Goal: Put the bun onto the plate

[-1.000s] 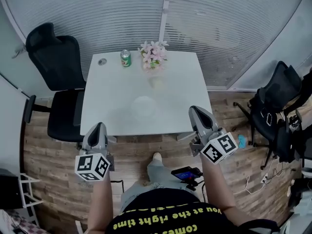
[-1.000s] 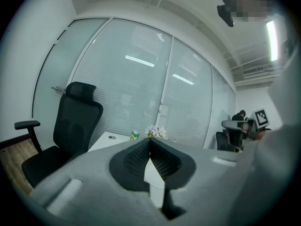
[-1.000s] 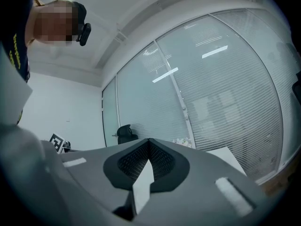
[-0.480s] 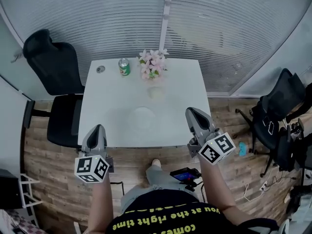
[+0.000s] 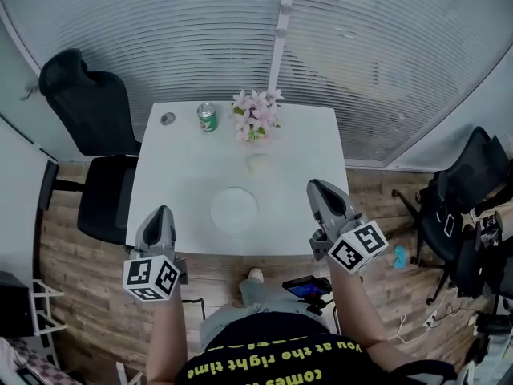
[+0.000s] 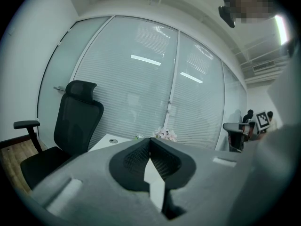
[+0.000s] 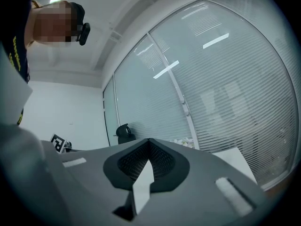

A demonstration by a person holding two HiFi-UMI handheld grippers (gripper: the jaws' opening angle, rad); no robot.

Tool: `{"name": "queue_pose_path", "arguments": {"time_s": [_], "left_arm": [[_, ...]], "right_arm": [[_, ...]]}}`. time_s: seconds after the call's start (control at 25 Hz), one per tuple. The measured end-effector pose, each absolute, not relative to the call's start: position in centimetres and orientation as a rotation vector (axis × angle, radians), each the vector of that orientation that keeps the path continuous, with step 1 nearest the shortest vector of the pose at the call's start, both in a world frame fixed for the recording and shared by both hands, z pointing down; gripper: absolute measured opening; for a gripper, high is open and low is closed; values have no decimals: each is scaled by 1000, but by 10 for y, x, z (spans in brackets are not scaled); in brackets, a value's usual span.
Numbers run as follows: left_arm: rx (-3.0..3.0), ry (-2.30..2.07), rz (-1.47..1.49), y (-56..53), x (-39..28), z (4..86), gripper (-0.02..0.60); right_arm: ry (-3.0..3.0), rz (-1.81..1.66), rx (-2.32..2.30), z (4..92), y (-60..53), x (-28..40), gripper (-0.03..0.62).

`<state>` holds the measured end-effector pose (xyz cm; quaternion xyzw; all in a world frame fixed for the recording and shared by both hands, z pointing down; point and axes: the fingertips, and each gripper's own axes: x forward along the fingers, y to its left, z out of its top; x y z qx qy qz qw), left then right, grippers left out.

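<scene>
A pale bun [image 5: 258, 164] lies on the white table [image 5: 304, 147], just beyond a white plate [image 5: 235, 208] that sits near the table's front edge. My left gripper [image 5: 163, 212] hangs over the front left corner of the table, shut and empty; in the left gripper view its tips [image 6: 150, 140] meet. My right gripper [image 5: 317, 187] is at the table's front right edge, also shut with nothing in it, and its tips [image 7: 149, 141] touch. Both point level toward the window, short of the plate and bun.
A green can [image 5: 208, 117], a pink flower bunch [image 5: 256, 115] and a small round object [image 5: 167, 119] stand along the table's far edge. A black office chair [image 5: 88, 103] is at the left, more chairs [image 5: 473, 175] at the right. Blinds fill the window behind.
The table, plate and bun have come nearer in the head view as I moved forward. Both grippers now reach the table's front edge, still shut.
</scene>
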<state>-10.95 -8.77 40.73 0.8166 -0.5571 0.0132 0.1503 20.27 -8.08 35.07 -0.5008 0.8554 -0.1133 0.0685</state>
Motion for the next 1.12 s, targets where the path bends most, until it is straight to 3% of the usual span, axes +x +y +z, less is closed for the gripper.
{"name": "queue_pose_path", "arguments": {"time_s": [1.12], "left_arm": [[2357,-1548,52,-119,-56,423,2]], "right_arm": [[2577,-389,-1490,369,-100,232,6]]}}
